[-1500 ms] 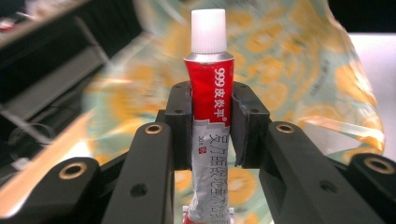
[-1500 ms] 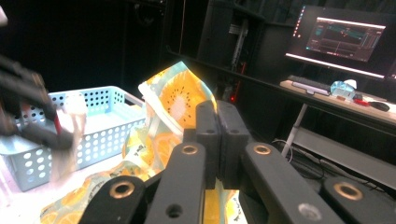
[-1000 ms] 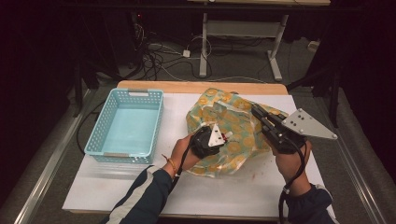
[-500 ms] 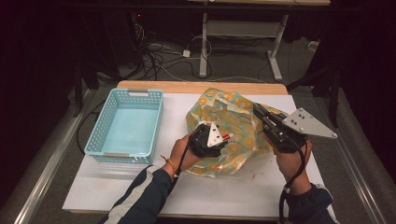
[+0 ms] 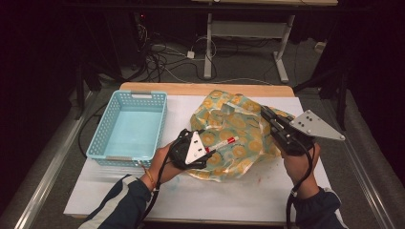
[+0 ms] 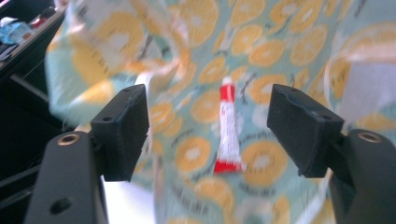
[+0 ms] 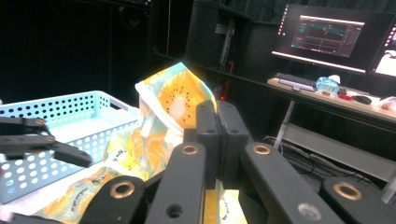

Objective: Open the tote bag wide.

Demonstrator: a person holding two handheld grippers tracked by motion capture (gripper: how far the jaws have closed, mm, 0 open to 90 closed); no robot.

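Small red-and-white tube (image 6: 228,128) lies loose on the orange-patterned teal plastic bag (image 5: 239,129), long axis toward twelve o'clock between the nearer left gripper's (image 6: 208,135) just-opened wide jaws; right gripper (image 7: 217,140) pinches the bag's edge.

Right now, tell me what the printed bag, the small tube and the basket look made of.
Printed bag: thin glossy plastic film, probably; it crinkles and shines. Small tube: soft plastic or laminate, judging by its flat crimped end. Basket: rigid matte plastic with moulded perforated walls.
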